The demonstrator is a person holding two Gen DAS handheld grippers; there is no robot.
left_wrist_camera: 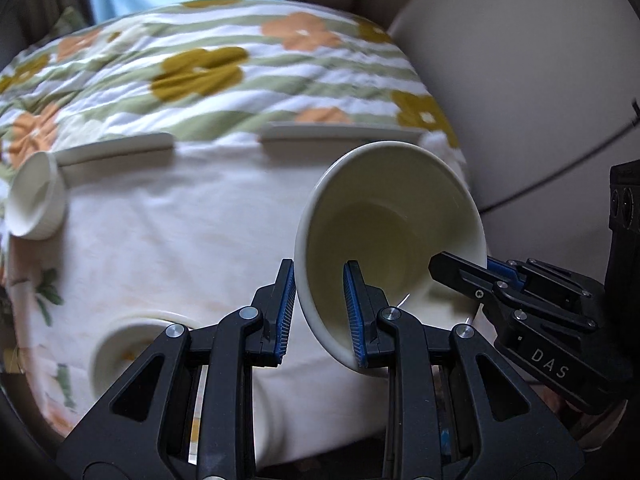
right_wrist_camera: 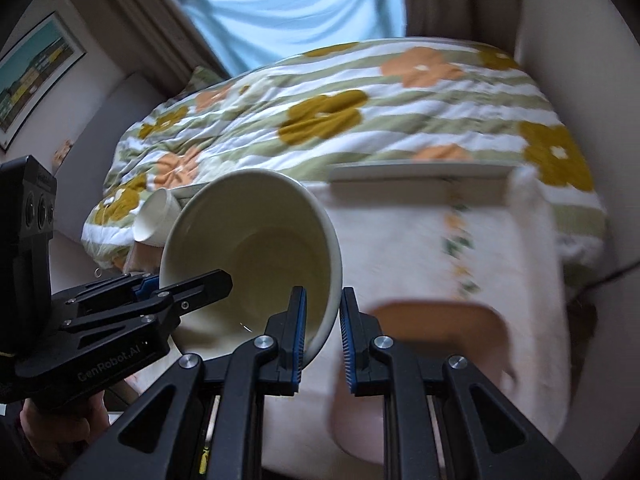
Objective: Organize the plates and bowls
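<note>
Together, left gripper (left_wrist_camera: 320, 312) and right gripper (right_wrist_camera: 323, 338) clamp opposite rims of the tilted cream bowl (left_wrist_camera: 384, 216).

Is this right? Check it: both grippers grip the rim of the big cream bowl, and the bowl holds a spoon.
One thing is wrong: the cream bowl is empty, no spoon in it. Both wrist views look straight into it. The rest stands: the left gripper and the right gripper each clamp its rim, one finger inside, one outside.

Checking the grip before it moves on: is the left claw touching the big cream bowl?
Touching. The left wrist view shows the left claw clamped on the cream bowl, with one blue pad outside the rim and one inside.
</note>
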